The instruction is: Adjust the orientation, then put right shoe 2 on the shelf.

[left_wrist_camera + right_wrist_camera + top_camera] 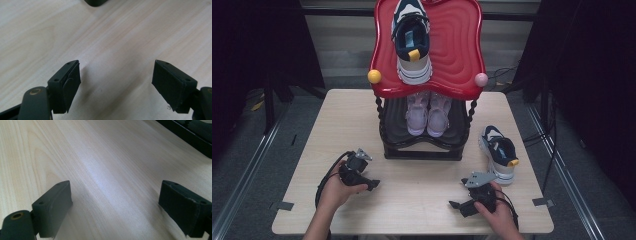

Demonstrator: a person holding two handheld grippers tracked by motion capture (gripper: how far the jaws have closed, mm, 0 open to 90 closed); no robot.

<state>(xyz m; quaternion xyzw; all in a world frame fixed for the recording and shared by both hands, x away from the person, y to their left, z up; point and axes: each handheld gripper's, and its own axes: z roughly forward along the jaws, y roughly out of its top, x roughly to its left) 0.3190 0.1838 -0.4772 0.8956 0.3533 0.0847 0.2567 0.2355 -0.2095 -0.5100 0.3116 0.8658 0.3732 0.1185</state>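
A two-tier shoe rack stands at the back of the wooden table, with a red top shelf and a black lower shelf. One navy and white sneaker lies on the red shelf. Its mate sits on the table right of the rack. A pair of pink shoes rests on the lower shelf. My left gripper is low over the table at front left, open, with bare wood between its jaws. My right gripper sits at front right, open over bare wood.
A yellow knob and a pink knob mark the red shelf's front corners. The rack's black base edges into the right gripper view, and a dark corner into the left one. Dark floor with cables surrounds the table.
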